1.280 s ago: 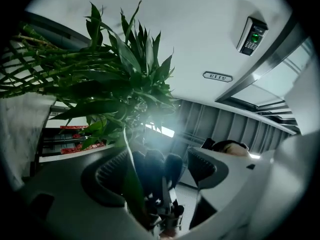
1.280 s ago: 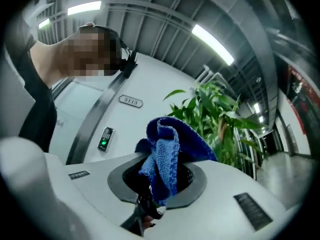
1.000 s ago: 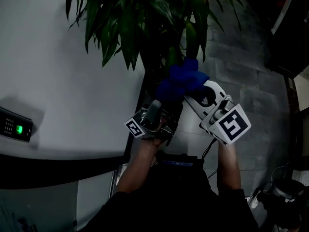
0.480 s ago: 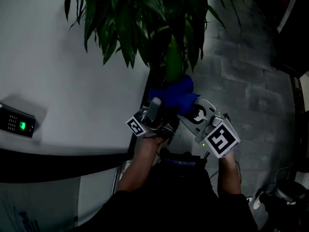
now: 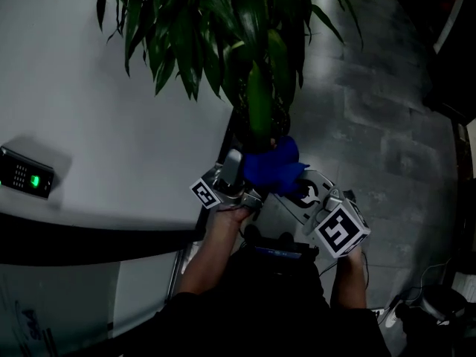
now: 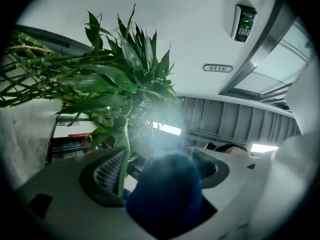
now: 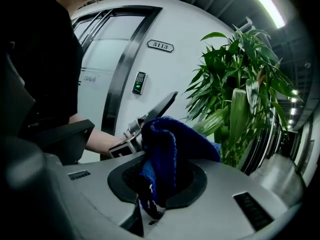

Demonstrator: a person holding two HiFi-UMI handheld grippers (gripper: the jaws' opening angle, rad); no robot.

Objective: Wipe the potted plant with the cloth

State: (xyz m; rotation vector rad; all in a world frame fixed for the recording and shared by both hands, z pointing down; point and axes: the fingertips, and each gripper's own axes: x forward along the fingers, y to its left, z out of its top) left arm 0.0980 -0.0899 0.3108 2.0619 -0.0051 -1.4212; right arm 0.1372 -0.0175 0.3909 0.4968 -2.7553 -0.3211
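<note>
Right gripper view: bunched fuzzy blue cloth pinched.

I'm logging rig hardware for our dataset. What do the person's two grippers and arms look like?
The left gripper and right gripper are pale grey moulded plastic with dark oval pads in the jaws. Each carries a white cube printed with black square markers. Clothing is a black top that leaves the forearms uncovered.
</note>
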